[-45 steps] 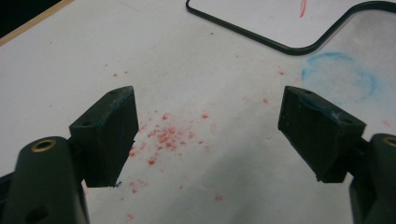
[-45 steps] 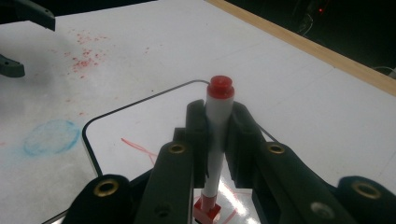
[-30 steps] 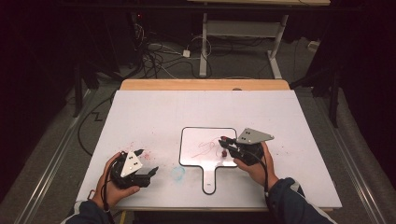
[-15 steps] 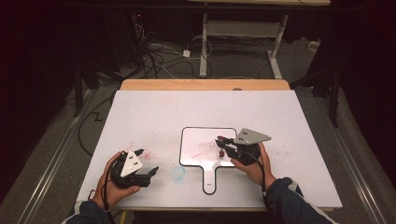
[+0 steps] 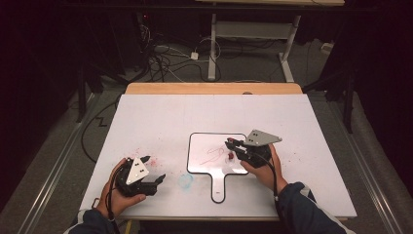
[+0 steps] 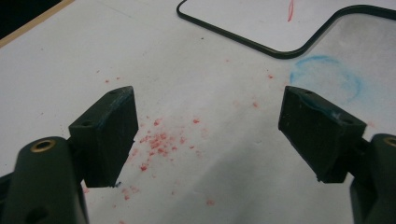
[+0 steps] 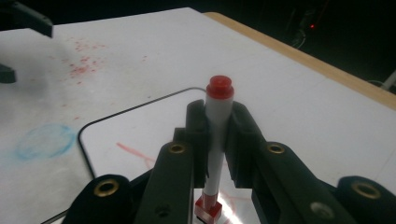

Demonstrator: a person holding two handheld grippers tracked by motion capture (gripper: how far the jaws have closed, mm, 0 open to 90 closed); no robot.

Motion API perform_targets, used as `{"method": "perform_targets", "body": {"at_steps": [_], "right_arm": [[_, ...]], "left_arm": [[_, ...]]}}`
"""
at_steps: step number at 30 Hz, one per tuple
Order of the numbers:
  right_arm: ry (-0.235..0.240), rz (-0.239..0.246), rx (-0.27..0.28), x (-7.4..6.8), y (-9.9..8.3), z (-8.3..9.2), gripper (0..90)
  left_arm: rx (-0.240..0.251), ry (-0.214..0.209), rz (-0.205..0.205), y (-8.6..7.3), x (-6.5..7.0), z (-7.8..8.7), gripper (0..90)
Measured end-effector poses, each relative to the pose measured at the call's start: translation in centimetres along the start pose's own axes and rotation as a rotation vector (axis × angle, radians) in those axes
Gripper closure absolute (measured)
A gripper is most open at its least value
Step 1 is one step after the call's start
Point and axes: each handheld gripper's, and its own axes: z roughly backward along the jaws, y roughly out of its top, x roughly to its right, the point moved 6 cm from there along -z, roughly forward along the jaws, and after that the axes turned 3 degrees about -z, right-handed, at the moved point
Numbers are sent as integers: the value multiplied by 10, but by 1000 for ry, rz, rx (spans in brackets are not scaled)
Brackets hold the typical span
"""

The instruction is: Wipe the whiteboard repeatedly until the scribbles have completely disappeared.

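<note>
Red marker between right fingers

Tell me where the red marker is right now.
The red marker is clamped in the right hand-held gripper, held over the small whiteboard at the table's middle, right of the red scribble in the high view.
</note>
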Motion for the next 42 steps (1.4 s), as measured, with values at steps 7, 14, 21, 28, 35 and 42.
{"method": "perform_targets", "body": {"at_steps": [7,14,21,28,35,42], "right_arm": [[10,25,-23,-4,-4,13,813],[-47,-18,18,17,-2,-1,813],[5,-5,16,4,0,-2,813],[-80,-6,26,27,4,-16,813],[-134,-50,39,45,6,-24,813],[-40,-67,41,18,5,-19,812]], "left_arm": [[-2,-6,-3,0,2,-1,186],[-2,-20,-9,1,3,-3,186],[-5,-21,-9,1,3,-3,186],[-10,-26,-13,1,4,-5,186],[-13,-29,-16,1,4,-5,186],[-10,-23,-24,1,3,-4,186]]}}
